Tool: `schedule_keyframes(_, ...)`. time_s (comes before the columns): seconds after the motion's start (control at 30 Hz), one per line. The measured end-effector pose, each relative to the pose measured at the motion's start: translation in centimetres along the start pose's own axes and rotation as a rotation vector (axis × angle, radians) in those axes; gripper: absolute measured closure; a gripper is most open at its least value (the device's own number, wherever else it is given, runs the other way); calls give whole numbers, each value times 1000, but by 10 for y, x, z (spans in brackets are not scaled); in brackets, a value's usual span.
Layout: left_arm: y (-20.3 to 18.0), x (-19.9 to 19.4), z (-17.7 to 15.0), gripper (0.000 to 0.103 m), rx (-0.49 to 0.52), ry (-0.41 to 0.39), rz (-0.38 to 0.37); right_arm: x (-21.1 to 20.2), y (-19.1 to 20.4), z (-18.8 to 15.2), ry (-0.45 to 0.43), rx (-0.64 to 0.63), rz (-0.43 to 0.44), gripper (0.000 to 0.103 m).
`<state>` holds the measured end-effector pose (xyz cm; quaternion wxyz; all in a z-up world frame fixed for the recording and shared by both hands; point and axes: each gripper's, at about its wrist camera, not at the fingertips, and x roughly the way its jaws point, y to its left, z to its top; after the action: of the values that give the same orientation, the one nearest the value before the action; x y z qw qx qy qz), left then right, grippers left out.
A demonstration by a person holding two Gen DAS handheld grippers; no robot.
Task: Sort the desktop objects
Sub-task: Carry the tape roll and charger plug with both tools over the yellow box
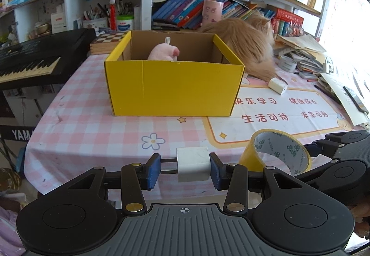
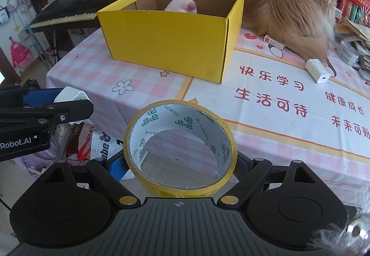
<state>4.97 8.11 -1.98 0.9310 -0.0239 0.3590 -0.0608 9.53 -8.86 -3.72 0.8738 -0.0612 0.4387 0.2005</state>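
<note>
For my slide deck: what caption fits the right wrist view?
Right tool holding a yellow tape roll before a yellow box containing a pink plush toy.

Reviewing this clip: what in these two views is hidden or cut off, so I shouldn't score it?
- Yellow cardboard box: floor hidden by its front wall, both views.
- Pink plush toy: lower part hidden by that wall.
- Yellow tape roll: hides the right gripper's blue fingers, right wrist view.
</note>
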Motion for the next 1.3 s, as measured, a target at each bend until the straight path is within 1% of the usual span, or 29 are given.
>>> schedule_keyframes(0.27,2,-5,0,60,6,-16,5,-2,3,2,-14,-3,2,16)
schedule_keyframes(0.53,5,-9,2,60,-10,-19,21,-2,13,5,-16,-55,31,16)
schedule_keyframes(0.73,4,-10,13,60,-13,-45,21,-5,11,11,-35,-75,44,16)
schedule_keyframes(0.87,3,-8,27,60,-15,-76,24,-7,5,18,-51,-69,59,16)
schedule_keyframes(1.07,6,0,55,60,-29,-131,43,-12,-5,46,-119,-79,74,16)
schedule_keyframes(1.3,11,13,96,60,-28,-212,78,-19,-21,99,-236,-110,98,16)
